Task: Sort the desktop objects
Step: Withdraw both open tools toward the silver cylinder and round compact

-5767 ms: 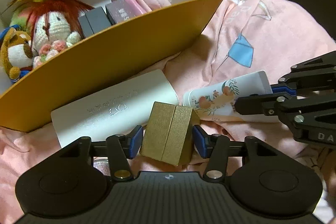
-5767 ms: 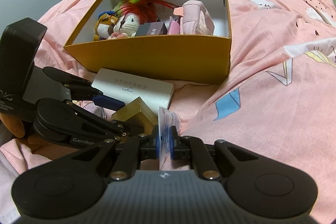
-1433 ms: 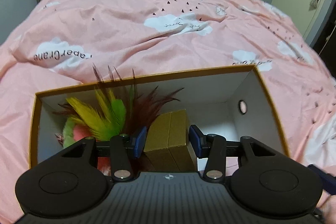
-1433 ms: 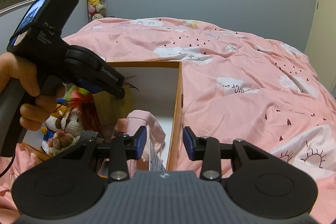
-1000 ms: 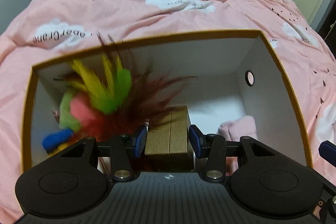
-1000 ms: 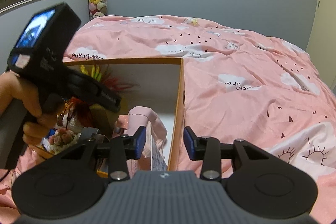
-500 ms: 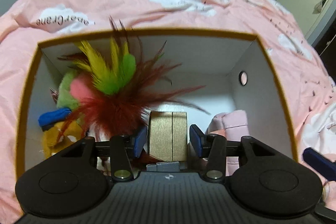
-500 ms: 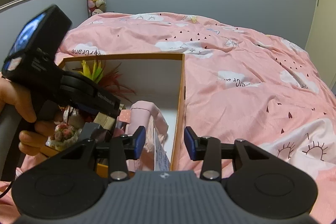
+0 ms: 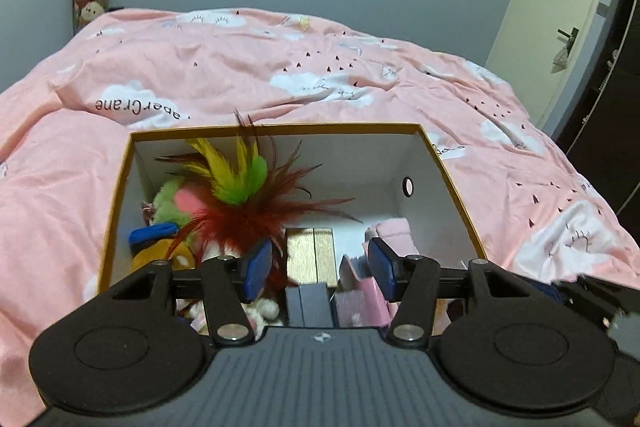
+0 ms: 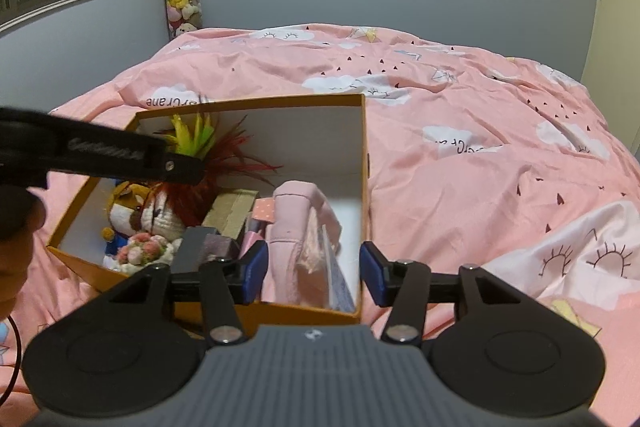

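1. An open cardboard box, orange outside and white inside, sits on a bed with a pink quilt printed with clouds.
2. The left hand-held gripper hovers above the near part of the box. Its jaws are spreading apart and nothing is pressed between its blue pads.
3. A gold box lies inside the cardboard box, seen between the left jaws but below them and free of both pads. It rests just beside the red, yellow and green feathers of a knitted doll.
4. In front of the gold box are a dark grey case and a pink case.
5. The right hand-held gripper is over the box's right near corner. Its jaws are also opening, with no pad touching anything.
6. Below the right jaws, a pink pouch stands inside the box, and a printed tube leans against the inner right wall beside it.
7. A small plush bear sits at the left end of the box, next to the doll.
8. A person's hand shows at the left edge of the right wrist view, dark and blurred.
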Tool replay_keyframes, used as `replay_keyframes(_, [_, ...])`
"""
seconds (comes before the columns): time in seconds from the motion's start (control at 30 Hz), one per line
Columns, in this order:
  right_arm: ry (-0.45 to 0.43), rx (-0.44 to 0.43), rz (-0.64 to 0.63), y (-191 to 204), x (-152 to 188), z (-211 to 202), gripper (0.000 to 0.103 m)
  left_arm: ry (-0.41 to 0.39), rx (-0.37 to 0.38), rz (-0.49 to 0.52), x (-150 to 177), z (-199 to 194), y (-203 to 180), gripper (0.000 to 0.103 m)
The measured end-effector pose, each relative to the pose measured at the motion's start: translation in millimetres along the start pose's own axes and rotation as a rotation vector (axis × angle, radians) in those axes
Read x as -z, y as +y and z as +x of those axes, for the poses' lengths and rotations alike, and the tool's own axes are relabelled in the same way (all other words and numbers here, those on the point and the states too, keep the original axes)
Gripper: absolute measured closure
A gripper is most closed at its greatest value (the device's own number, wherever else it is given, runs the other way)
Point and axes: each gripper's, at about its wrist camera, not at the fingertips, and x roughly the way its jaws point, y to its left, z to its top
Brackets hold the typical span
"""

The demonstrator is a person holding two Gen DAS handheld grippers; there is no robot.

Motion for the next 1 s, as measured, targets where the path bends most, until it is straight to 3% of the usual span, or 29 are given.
replay_keyframes(0.17, [-0.005, -0.02, 0.006, 6, 1, -7, 0.045, -0.012, -0.003, 0.03, 11, -23, 5, 0.041])
replay_keyframes(0.33, [0.009, -0.072, 0.047, 8, 2, -17, 0.044, 0.041, -0.007, 0.04, 24, -39, 14, 0.041])
replay_keyframes(0.67, [0.056, -0.172, 0.06, 24, 16, -27, 0.045, 0.228, -0.033, -0.012, 58, -48, 55, 0.041])
replay_keyframes(0.83, [0.164, -0.226, 0.039, 37, 34, -14, 0.045, 0.394, -0.039, -0.036, 88, -27, 72, 0.04])
replay_keyframes(1.0, [0.264, -0.252, 0.016, 48, 54, 3, 0.045, 0.499, -0.073, -0.039, 115, -4, 80, 0.04])
